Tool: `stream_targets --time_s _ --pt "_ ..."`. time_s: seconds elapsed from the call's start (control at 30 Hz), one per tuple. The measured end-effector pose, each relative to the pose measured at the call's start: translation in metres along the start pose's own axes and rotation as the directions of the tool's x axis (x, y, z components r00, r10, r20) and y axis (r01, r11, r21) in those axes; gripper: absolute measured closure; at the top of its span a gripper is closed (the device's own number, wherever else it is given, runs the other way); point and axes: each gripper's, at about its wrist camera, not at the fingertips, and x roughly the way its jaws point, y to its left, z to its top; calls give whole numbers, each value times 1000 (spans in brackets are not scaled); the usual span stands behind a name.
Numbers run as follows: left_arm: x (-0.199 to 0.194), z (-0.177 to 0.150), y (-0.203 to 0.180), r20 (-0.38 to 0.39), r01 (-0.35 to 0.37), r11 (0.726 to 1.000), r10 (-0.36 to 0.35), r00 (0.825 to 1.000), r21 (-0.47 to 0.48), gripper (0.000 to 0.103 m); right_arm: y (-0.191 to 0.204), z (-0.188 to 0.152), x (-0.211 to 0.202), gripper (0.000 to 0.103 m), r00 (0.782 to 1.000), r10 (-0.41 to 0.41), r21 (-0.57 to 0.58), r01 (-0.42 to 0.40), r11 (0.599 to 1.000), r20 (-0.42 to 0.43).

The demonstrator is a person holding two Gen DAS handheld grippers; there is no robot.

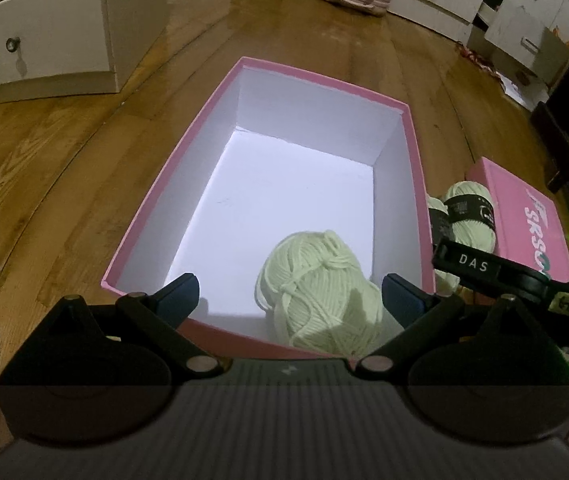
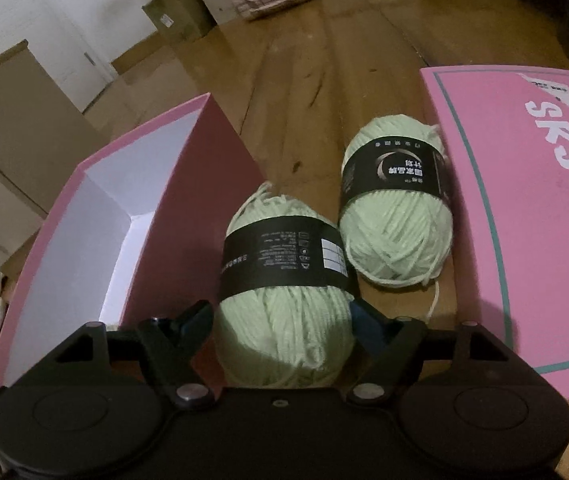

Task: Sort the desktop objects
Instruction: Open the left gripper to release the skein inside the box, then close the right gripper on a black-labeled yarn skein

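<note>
Yarn balls: three – one unbanded (image 1: 320, 296) in box, two banded (image 2: 284, 280) (image 2: 398, 204) outside. Pink box (image 1: 156, 200): one. Pink lid (image 2: 524, 200): one.

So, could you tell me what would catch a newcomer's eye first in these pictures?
The open pink box on the wooden floor, with one pale green yarn ball in its near corner. To its right, the right claw straddles a banded yarn ball; another lies beside the pink lid.

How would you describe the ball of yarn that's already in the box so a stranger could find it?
Find the open pink box on the wooden floor. Inside, at its near right corner, lies a pale green yarn ball. Unlike the two banded balls outside, it shows no black paper band.
</note>
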Motion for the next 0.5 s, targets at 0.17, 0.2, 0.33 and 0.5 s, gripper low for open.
stream_targets --time_s 0.17,0.2,0.33,0.5 --pt "-3 1 1 -1 24 999 -24 1000 -27 4 -1 -2 -2 45 1000 -8 -28 8 1000 24" --pt "-4 1 -1 2 23 999 -23 1000 -22 4 -1 -3 -2 47 1000 -5 -38 6 999 27" --pt "-9 2 -7 13 22 1000 -22 1000 -3 4 3 -4 -5 53 999 -14 -57 16 998 33" --pt "-13 3 -9 24 26 1000 -26 999 -6 4 4 -5 -14 56 999 -23 -30 24 999 42"
